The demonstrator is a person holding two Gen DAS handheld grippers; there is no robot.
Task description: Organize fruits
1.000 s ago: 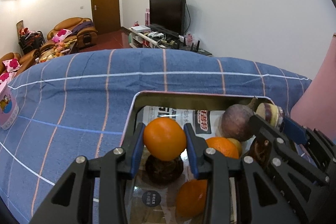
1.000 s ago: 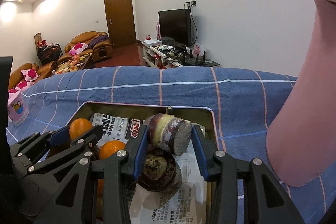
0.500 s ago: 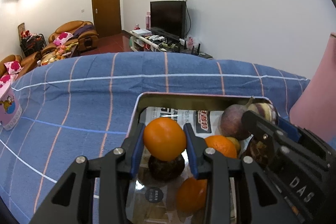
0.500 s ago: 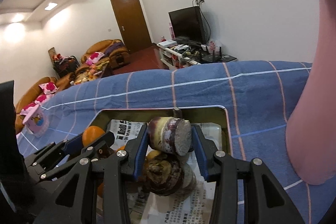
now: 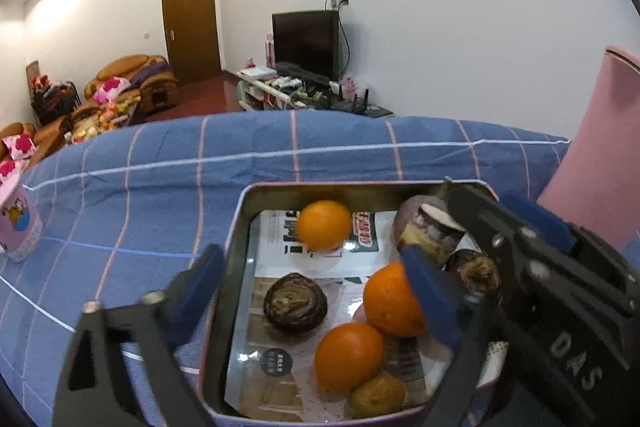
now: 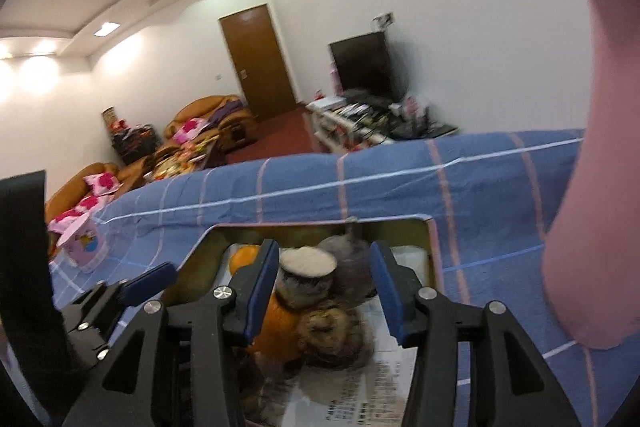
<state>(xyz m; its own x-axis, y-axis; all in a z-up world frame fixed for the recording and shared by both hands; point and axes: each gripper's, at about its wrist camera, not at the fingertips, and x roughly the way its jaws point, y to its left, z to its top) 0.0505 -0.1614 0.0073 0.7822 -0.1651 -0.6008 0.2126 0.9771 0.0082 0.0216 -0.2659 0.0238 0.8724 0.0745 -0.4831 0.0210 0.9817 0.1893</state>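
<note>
Left wrist view: left gripper [image 5: 316, 291] spread wide, empty, straddling near-left wall of tin tray [image 5: 236, 227], one finger outside over blue checked cloth [image 5: 140, 195]. Right gripper [image 6: 324, 285] parted too, hovering around but not clamping cut purple fruit [image 6: 307, 277] at tray's far right. Inside tray on newspaper: three oranges, far one [image 5: 325, 225] lying free, plus one small yellowish citrus [image 5: 378, 397] and brown round fruit [image 5: 295, 303]. Pink object [image 5: 596, 163] standing just right of tray.
</note>
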